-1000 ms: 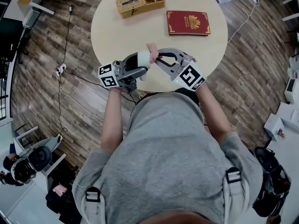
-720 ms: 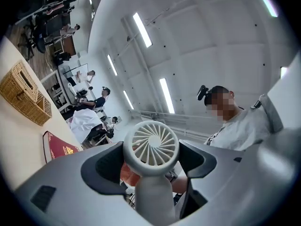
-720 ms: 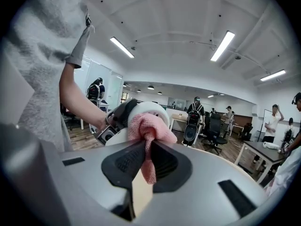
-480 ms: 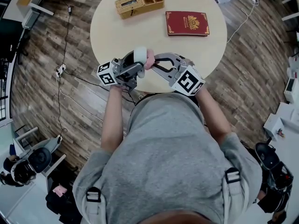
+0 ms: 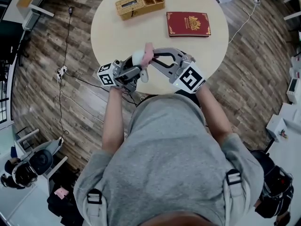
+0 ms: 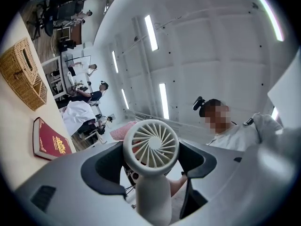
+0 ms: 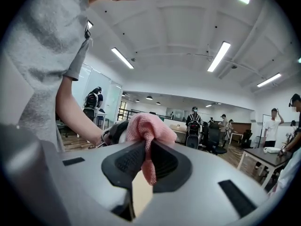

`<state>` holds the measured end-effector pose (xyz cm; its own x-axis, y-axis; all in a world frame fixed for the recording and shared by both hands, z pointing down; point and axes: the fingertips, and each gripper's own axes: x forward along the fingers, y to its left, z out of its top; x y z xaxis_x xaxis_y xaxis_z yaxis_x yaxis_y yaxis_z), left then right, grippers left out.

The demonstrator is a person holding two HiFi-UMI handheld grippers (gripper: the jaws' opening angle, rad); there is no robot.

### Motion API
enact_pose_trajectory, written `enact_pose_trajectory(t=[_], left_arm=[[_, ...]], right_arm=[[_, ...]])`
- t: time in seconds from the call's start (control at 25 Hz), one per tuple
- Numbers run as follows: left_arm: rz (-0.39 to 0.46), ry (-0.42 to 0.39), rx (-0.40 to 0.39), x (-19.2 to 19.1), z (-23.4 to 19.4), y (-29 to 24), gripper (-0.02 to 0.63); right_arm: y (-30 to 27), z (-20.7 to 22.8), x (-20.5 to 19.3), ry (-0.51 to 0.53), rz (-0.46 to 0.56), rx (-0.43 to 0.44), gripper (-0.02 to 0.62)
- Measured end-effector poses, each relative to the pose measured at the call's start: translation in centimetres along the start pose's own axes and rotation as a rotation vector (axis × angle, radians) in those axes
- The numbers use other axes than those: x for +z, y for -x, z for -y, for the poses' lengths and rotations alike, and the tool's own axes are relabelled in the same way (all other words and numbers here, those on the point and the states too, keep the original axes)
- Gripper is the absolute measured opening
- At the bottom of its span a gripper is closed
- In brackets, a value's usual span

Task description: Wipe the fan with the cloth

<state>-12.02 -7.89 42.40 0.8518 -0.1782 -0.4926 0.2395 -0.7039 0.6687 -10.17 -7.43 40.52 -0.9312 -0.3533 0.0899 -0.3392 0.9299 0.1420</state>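
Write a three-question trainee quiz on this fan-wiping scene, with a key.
1. True or false: the right gripper is shut on the cloth.
2. The left gripper holds: A) a cup B) the fan C) a brush.
3. Fill in: on the table, right of the basket in the head view, lies a red ____.

Key: 1 true; 2 B; 3 book.
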Motion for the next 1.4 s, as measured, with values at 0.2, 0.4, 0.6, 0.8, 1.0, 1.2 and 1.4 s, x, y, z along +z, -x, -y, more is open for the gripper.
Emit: enact_pose_trajectory(t=[0.2, 0.4, 0.6, 0.8, 1.0, 1.2, 1.4], left_arm=[[-0.003, 0.010, -0.020, -0.1, 0.3, -0.1, 0.370], [0.073, -0.010, -0.004, 1.0, -0.2, 0.0, 0.370], [0.130, -0.006, -0.014, 1.6, -0.5, 0.0, 0.370], [0.171, -0.022, 0.007, 2.4, -1.0, -0.2, 0.368], [0.215, -0.033, 0.010, 3.3, -1.2, -0.5, 0.370], [0.249, -0.055, 0.022, 4.6, -1.3, -0.3, 0.368], [0.277, -0.077, 0.085, 5.1, -2.0, -0.5, 0.370]], right_arm=[[-0.1, 0.7, -1.3, 0.021, -0.063, 0.004, 0.044], [-0.2, -0.5, -3.1, 0.013, -0.107, 0.023, 0.044], [-0.3, -1.6, -3.8, -0.003, -0.113, 0.036, 0.044], [-0.3, -1.9, -4.0, -0.035, -0.107, 0.035, 0.044], [-0.6, -3.5, -4.7, -0.022, -0.127, 0.074, 0.043], [-0.6, -5.2, -5.4, 0.010, -0.157, 0.125, 0.044], [-0.5, -6.2, -5.1, 0.013, -0.151, 0.153, 0.044]])
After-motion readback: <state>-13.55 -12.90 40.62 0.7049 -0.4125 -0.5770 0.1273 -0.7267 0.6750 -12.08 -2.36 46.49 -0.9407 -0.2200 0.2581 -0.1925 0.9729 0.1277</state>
